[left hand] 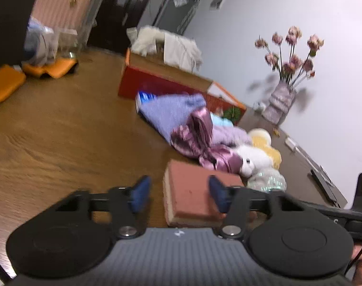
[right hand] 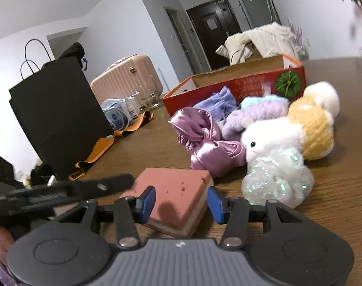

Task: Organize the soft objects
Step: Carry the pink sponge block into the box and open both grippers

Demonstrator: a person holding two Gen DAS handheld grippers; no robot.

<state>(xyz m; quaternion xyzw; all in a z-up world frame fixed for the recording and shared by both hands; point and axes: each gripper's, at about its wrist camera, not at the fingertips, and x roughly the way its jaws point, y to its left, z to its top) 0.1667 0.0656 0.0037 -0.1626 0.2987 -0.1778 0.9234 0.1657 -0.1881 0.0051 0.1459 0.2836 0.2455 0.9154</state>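
A pink-brown sponge (left hand: 192, 195) lies on the wooden table; it also shows in the right wrist view (right hand: 178, 197). My left gripper (left hand: 178, 194) is open, its blue pads on either side of the sponge's near part. My right gripper (right hand: 181, 201) is open, with the sponge between its pads. Behind lie a shiny pink satin cloth (right hand: 204, 140), a lilac knit cloth (left hand: 171, 112), a purple plush (right hand: 254, 114), a white plush bunny (right hand: 273, 157) and a yellow plush (right hand: 312, 126). An open red box (right hand: 240, 83) stands behind them.
A black paper bag (right hand: 59, 116) stands at the left, with orange straps (right hand: 97, 150), bottles and a glass jar (right hand: 152, 97) beside it. A pink suitcase (right hand: 126, 76) is behind. A vase of dried flowers (left hand: 281, 100) stands near the wall. The left gripper's body (right hand: 61, 193) crosses the right view.
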